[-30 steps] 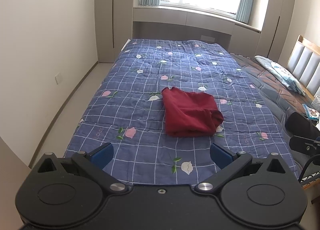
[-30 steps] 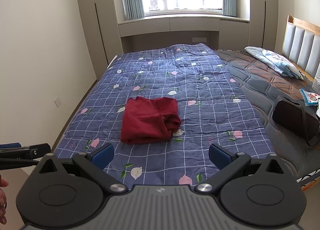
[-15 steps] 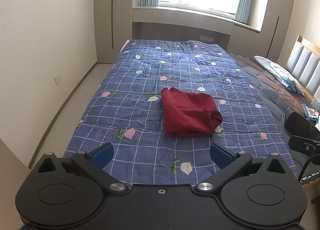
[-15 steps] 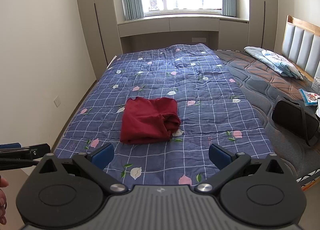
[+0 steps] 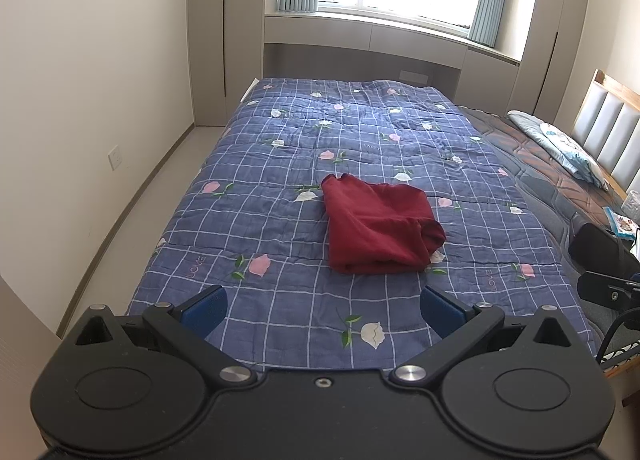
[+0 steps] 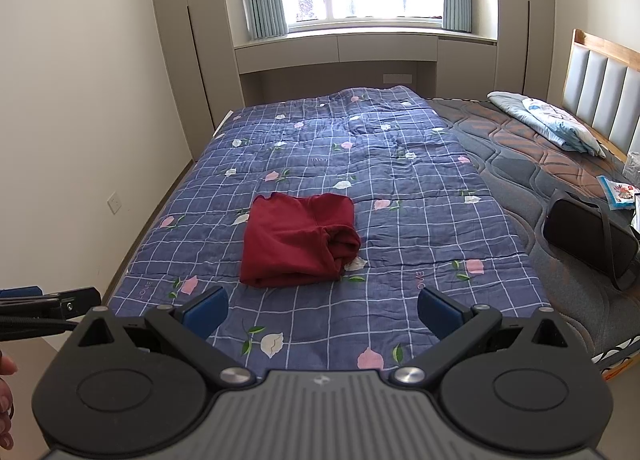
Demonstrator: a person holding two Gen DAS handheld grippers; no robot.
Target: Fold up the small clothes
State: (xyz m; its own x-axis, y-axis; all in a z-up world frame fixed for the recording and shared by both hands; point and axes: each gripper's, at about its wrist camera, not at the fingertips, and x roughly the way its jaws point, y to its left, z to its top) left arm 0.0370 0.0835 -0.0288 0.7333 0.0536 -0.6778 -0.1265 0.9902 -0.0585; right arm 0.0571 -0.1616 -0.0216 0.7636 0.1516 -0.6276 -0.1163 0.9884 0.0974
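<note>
We hold our left gripper and right gripper wide and empty, well back from the folded dark-red cotton garment. It lies on the blue checked floral quilt, seemingly finished.

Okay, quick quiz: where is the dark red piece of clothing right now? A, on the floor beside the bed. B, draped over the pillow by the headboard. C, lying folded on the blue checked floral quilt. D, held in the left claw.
C: the dark red folded garment lies on the blue checked floral quilt, beyond both open claws, touched by neither.
</note>
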